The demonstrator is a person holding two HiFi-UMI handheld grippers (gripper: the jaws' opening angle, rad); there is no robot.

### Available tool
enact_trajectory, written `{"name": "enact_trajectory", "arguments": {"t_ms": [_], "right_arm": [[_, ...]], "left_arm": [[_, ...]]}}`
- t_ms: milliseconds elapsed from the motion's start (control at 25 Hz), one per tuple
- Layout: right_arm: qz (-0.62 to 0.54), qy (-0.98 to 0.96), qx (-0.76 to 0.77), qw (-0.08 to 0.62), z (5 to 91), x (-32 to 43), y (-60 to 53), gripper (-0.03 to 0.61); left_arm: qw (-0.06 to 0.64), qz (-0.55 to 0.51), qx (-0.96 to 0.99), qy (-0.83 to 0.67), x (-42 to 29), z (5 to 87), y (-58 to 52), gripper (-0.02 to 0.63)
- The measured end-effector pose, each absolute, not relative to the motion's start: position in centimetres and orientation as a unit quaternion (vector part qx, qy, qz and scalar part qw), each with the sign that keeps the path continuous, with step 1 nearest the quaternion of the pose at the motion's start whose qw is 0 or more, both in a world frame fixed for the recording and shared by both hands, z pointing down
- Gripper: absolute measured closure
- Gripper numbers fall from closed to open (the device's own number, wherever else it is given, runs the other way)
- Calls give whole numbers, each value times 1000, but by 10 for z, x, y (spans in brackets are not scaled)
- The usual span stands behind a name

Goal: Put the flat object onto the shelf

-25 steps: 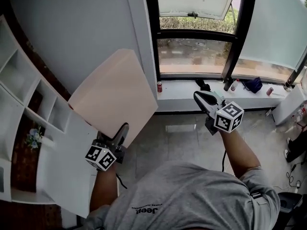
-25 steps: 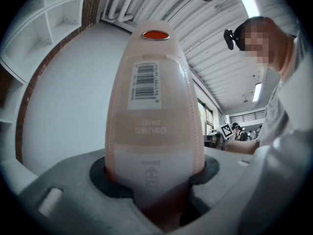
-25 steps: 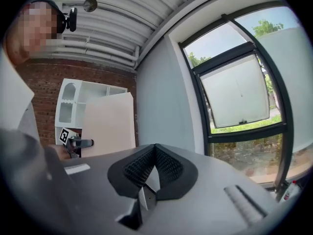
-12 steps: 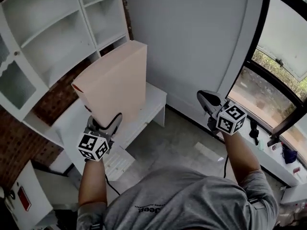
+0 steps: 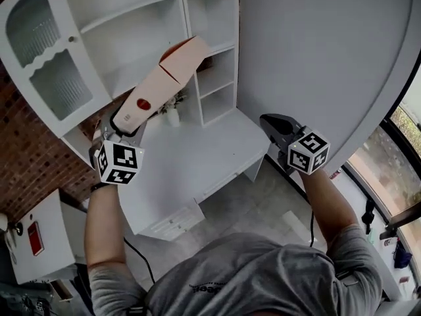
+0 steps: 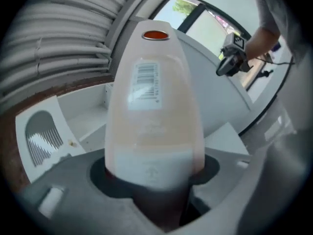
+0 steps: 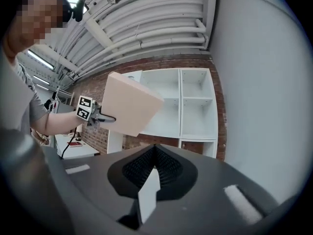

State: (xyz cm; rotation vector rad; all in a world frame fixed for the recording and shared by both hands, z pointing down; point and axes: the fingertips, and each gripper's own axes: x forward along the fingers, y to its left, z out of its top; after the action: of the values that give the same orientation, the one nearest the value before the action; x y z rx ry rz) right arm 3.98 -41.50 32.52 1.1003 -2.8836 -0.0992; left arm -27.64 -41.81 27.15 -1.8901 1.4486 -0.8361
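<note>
White shelf unit [image 5: 125,20] on brick wall fills the 11 o'clock side. Left gripper [image 5: 126,125] is clamped on the pinkish flat box [image 5: 158,84], which is tipped toward 1 o'clock in mid-air before the shelves. Right gripper [image 5: 271,122], over at 3 o'clock, is pinched together, empty.

Head view: from above the person, steeply down, white shelf [image 5: 158,38] far left. Gripper views: close along their own jaws, facing one another across the room (shelf shared by head view and right gripper view).
</note>
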Motion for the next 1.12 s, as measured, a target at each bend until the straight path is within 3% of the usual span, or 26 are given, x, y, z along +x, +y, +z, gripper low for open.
{"name": "enact_trajectory", "arguments": {"t_ms": [200,520,1120], "right_arm": [[-30,-937,348,31,328,10,-445,574],[-17,-936,348,44,347,-8,-476,574],[-1,-931,362,47,364,-4,-505,574]], "left_arm": [[357,-406,-630,558,-295,242,-463,330],[382,-484,-551,562,-308,238,-527,330],[359,-606,-441,556,-342,269,-602,328]]}}
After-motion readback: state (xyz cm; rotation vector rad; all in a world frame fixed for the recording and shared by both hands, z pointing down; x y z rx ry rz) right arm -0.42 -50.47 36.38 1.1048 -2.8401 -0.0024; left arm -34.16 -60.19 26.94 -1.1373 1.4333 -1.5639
